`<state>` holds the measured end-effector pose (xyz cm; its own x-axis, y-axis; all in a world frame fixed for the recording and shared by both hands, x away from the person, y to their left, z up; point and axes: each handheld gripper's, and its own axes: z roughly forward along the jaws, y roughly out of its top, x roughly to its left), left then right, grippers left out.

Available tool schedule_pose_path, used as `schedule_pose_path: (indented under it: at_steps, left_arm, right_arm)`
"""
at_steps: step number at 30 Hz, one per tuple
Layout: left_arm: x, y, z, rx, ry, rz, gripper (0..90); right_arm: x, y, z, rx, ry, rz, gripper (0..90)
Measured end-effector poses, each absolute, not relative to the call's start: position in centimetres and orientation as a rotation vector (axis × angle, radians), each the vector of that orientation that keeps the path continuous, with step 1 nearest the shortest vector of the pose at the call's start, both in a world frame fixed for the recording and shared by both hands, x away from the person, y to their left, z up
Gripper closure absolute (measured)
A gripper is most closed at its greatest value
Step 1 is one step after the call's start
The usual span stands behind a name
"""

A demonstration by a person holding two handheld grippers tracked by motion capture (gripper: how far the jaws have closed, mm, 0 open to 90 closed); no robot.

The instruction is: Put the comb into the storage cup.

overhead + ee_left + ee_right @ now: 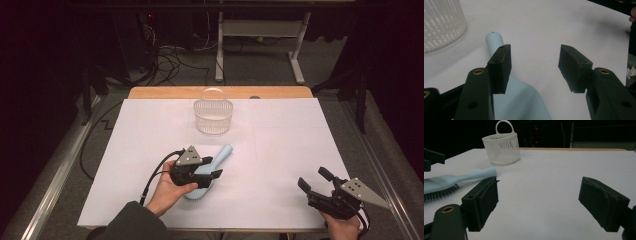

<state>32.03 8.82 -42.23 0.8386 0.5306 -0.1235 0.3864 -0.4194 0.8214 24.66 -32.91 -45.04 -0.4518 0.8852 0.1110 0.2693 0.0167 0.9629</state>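
A light blue hairbrush (220, 154) lies bristles down on the white sheet, its handle pointing toward a white slatted basket (213, 117). My left gripper (213, 168) hovers over the brush head with its jaws apart. In the left gripper view the brush (524, 100) runs under the left pad (500, 67), the handle tip pokes out beyond it, and neither pad presses on the brush. My right gripper (312, 178) rests near the front right corner of the sheet, open, with nothing between its pads (539, 195). From there the brush (461, 178) and the basket (502, 147) show at the left.
The white sheet (150, 130) covers a wooden table whose bare far edge (165, 92) shows behind the basket (441, 22). Cables and the legs of a desk frame (297, 55) stand on the floor beyond. Bare sheet lies between the two grippers.
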Motion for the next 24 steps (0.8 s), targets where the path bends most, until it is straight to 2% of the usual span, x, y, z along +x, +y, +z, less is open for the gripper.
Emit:
schedule_pose_path:
  at_steps: [7,21,24]
  left_arm:
    - [33.1,7.1,-41.3,2.182,0.649,0.178,53.5]
    - [35.4,4.6,-40.7,2.35,0.637,0.123,62.8]
    - [36.0,4.2,-40.8,2.385,0.632,0.122,68.9]
  right_arm:
    - [24.7,-32.9,-45.0,1.178,1.755,1.461,16.8]
    - [24.7,-32.9,-45.0,1.176,1.759,1.466,16.8]
    - [24.7,-32.9,-45.1,1.178,1.76,1.467,17.0]
